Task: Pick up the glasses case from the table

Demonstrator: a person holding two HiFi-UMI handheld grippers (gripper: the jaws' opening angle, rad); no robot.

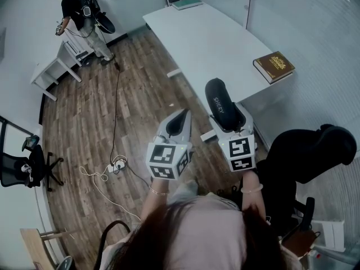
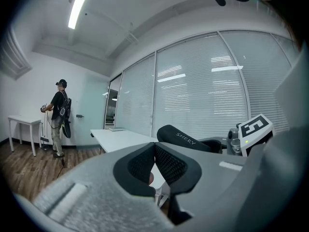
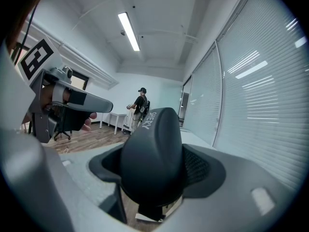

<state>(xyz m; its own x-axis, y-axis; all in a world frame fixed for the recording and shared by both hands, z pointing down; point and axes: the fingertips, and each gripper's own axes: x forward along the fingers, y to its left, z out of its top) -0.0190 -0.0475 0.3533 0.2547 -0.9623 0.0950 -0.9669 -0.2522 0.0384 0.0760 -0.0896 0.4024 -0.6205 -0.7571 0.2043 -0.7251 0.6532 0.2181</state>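
Note:
A black glasses case [image 1: 220, 104] with white lettering is held up in the air, clamped between the jaws of my right gripper [image 1: 224, 114]. In the right gripper view the case [image 3: 153, 163] fills the space between the pads and stands on end. The case [image 2: 186, 138] also shows in the left gripper view, off to the right. My left gripper [image 1: 179, 122] hangs beside it over the floor, its pads [image 2: 166, 164] pressed together on nothing.
The long white table [image 1: 214, 44] runs away to the upper right with a brown book [image 1: 274, 66] near its right edge and a greenish book [image 1: 187, 3] at its far end. A person [image 1: 84, 16] stands far left by a small white table [image 1: 53, 69]. Cables [image 1: 115, 162] cross the wood floor.

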